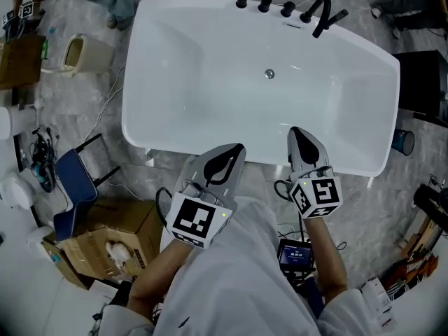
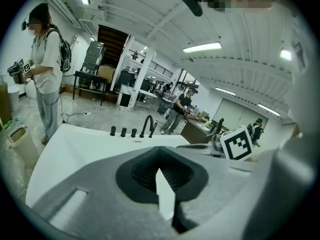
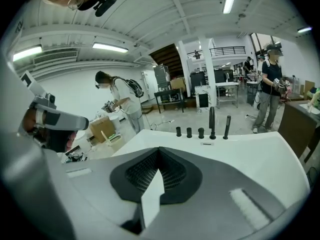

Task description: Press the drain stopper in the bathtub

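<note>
In the head view the white bathtub [image 1: 175, 19] lies crosswise below me. Its small round metal drain stopper [image 1: 269, 74] sits on the tub floor near the far wall, below the black faucet set [image 1: 318, 12]. My left gripper [image 1: 234, 152] and right gripper [image 1: 297, 133] hover over the tub's near rim, both shut and holding nothing, well short of the stopper. The left gripper view shows its shut jaws [image 2: 160, 151] over the tub rim [image 2: 75, 139]. In the right gripper view the gripper [image 3: 159, 151] points toward the faucets [image 3: 212, 124]. The jaws hide the stopper in both gripper views.
Left of the tub on the floor are a beige bin [image 1: 84, 53], a blue folding seat [image 1: 73, 187], an open cardboard box [image 1: 105, 240] and cables. A black case [image 1: 420, 82] stands right of the tub. People stand beyond the tub [image 2: 45, 74] [image 3: 272, 84].
</note>
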Demonstrator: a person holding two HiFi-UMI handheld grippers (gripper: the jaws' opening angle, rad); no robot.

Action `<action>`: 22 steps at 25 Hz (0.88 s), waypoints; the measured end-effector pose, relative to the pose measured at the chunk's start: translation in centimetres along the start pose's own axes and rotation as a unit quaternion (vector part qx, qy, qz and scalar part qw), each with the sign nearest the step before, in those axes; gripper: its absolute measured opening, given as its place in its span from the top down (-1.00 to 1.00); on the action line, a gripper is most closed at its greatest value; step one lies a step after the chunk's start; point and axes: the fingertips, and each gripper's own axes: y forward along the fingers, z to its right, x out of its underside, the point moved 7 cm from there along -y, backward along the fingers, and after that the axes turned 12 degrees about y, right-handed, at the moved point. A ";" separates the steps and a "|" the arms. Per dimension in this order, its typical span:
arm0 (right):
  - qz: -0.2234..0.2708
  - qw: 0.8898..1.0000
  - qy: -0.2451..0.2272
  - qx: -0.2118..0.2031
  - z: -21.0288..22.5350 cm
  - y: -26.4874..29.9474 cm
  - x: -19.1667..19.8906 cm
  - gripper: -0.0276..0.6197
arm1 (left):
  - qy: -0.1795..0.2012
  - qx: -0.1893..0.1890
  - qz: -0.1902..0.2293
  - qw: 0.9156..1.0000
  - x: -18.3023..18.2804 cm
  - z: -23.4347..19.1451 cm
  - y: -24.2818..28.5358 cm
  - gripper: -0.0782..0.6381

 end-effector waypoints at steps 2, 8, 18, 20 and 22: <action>-0.011 1.000 -0.001 -0.006 1.7 1.4 0.1 0.91 | -0.008 -0.008 -0.008 1.000 0.5 -0.1 1.3 0.79; -0.034 0.999 -0.006 -0.023 5.4 5.9 1.2 0.91 | -0.040 -0.048 -0.012 0.998 2.4 -1.9 5.0 0.79; -0.069 0.997 -0.006 -0.021 10.6 13.7 5.7 0.91 | -0.068 -0.051 -0.038 0.996 8.5 -5.1 12.1 0.78; -0.073 0.997 -0.006 -0.018 11.8 15.3 7.0 0.91 | -0.074 -0.048 -0.051 0.995 10.5 -5.9 13.7 0.79; -0.077 0.997 -0.006 -0.012 13.0 17.0 8.4 0.91 | -0.074 -0.045 -0.059 0.995 12.4 -6.8 15.5 0.79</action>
